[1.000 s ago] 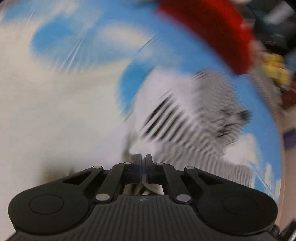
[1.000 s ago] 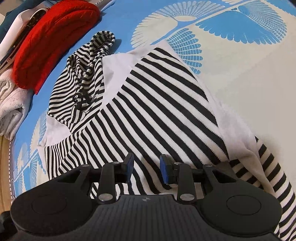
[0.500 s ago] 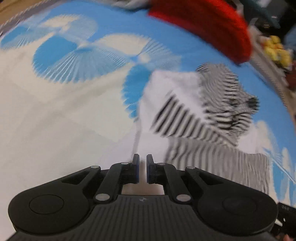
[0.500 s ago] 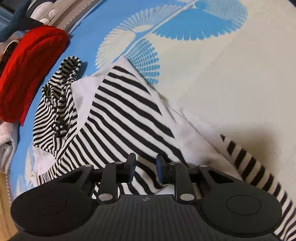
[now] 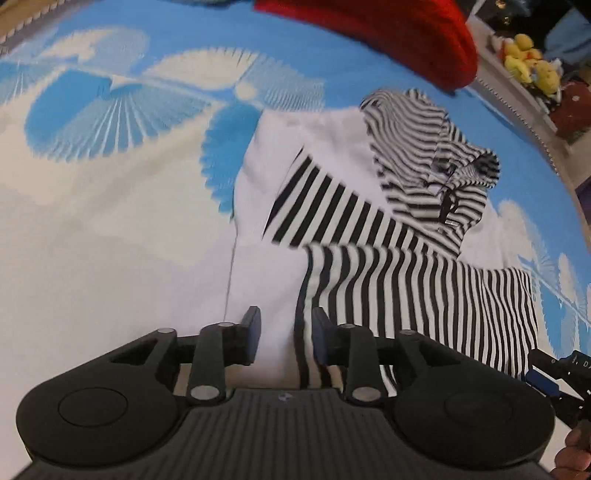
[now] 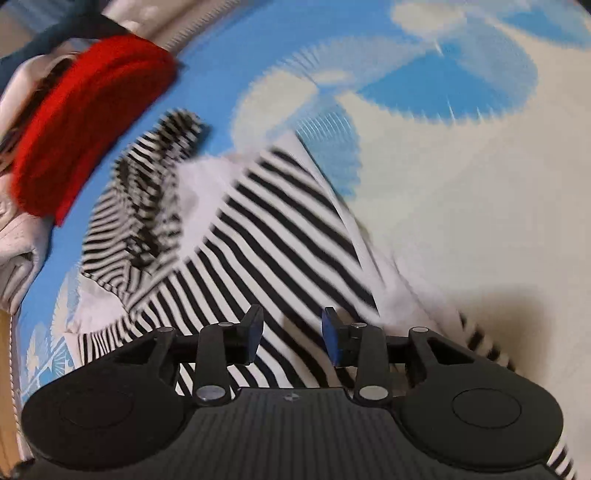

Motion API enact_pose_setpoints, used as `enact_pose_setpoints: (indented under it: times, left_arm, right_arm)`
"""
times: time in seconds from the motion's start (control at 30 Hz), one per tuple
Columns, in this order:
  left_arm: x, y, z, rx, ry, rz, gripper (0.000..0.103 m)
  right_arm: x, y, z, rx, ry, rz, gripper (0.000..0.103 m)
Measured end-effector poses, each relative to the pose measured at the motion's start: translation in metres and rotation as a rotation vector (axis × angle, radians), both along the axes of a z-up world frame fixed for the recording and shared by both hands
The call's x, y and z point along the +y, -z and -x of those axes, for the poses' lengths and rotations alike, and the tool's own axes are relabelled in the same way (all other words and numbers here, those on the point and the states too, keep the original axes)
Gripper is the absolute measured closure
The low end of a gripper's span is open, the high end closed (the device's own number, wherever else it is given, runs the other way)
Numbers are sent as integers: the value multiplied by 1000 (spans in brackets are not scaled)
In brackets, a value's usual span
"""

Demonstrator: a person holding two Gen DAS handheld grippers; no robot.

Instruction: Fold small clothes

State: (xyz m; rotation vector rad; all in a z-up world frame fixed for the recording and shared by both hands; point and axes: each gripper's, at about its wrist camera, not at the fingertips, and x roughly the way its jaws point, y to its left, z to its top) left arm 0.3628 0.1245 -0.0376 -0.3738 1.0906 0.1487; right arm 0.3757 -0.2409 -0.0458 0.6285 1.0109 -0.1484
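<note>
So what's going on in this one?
A person with two handheld grippers is folding a black-and-white striped top on a blue-and-cream patterned cover. The left gripper has just been opening, over the top's white edge. The right gripper is open over the stripes. A folded red garment lies beyond.

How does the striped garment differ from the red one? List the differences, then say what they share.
The striped garment is black and white, while the red garment is one plain colour. The striped garment lies spread out and rumpled, only partly folded; the red garment sits as a compact, rounded bundle. The striped garment lies right under the tongs; the red garment sits at the far edge. Both rest on the blue and cream patterned cover.
</note>
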Motion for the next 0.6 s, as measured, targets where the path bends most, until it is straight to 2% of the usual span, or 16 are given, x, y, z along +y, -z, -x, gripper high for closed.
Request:
enact_pose_setpoints:
  times: [0.07, 0.13, 0.2, 0.27, 0.33, 0.5, 0.6]
  left_arm:
    - [1, 13, -6, 49, -10, -6, 68]
    - [8, 28, -6, 122, -35, 10, 69]
    - [10, 24, -5, 106, -53, 2, 69]
    - [6, 13, -6, 70, -35, -15, 66]
    - [5, 2, -1, 26, -32, -15, 57]
    - [-5, -17, 2, -44, -35, -39, 56]
    - [-11, -24, 2, -86, -40, -50, 51]
  right_arm:
    - [-4, 6, -3, 24, -10, -3, 64]
    - [-10, 19, -2, 98, 15, -35, 63]
    - [-17, 23, 1, 115, 52, -69, 63]
    - [-14, 13, 0, 91, 36, -50, 63]
    - [-11, 0, 0, 40, 10, -10, 63]
    - [-6, -21, -2, -36, -43, 127, 63]
    - [-4, -34, -1, -75, -67, 197, 62]
